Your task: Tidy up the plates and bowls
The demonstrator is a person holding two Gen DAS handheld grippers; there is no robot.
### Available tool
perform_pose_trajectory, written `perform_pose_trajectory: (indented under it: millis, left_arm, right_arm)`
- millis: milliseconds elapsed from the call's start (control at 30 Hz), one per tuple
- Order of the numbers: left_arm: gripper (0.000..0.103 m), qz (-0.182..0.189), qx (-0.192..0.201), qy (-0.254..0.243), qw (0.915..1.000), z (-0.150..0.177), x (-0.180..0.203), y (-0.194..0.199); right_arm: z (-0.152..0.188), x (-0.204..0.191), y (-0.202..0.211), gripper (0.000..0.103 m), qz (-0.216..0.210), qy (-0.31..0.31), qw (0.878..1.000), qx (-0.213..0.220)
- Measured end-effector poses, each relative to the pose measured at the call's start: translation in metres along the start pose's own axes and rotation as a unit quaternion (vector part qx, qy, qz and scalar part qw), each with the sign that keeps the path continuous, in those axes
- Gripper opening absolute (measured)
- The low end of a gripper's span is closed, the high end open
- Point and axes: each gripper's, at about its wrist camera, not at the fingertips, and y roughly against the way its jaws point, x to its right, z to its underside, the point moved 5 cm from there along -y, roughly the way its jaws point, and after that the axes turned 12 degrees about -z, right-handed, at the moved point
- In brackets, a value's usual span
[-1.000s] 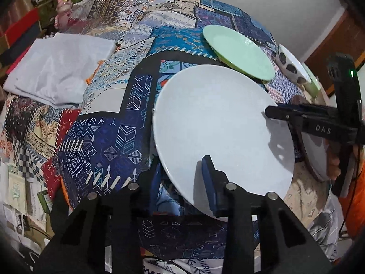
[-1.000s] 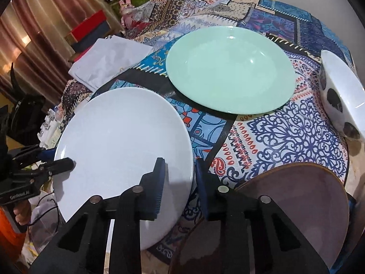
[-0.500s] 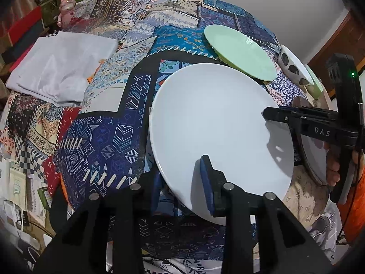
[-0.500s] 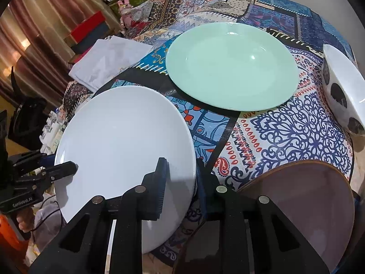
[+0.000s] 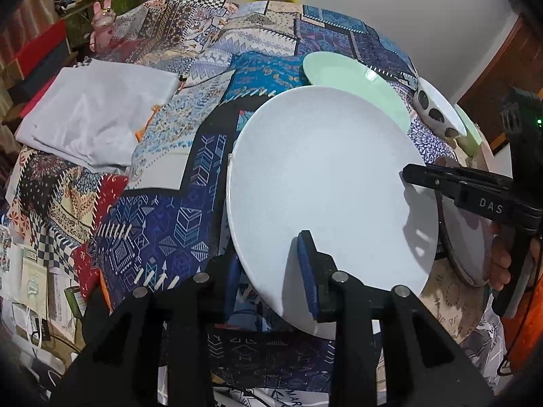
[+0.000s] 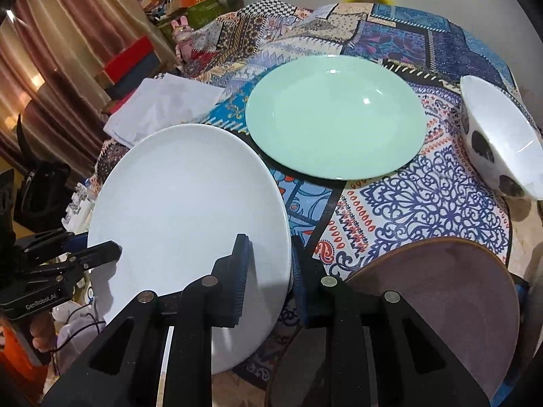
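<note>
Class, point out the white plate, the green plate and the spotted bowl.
white plate (image 6: 183,203), right wrist view, centre of its top face.
green plate (image 6: 334,115), right wrist view, middle of its face.
spotted bowl (image 6: 495,125), right wrist view, inside wall.

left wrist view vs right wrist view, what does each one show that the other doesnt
Only the left wrist view shows the right gripper from the side, and a green bowl behind the spotted bowl.

Only the right wrist view shows the curtains, the brown plate's full face and the left gripper from the side.

Both show the white plate clamped at opposite rims by both grippers, the green plate, the folded white cloth and the patchwork tablecloth.
</note>
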Motion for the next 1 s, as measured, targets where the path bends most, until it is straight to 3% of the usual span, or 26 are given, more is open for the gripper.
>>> perform_pose_trajectory:
  millis: [467,1000]
  left_arm:
    - [0.032,0.007,0.012,0.001,0.9999,-0.012,0.008,0.013]
    - [0.032,0.022,0.034,-0.033,0.9987,-0.017,0.046,0.034]
  right_arm:
    - [0.001,-0.001,0.021,0.022,0.001,-0.007,1.0,0.023]
    - [0.015,0.01,0.062,0.022,0.023,-0.023,0.998,0.049]
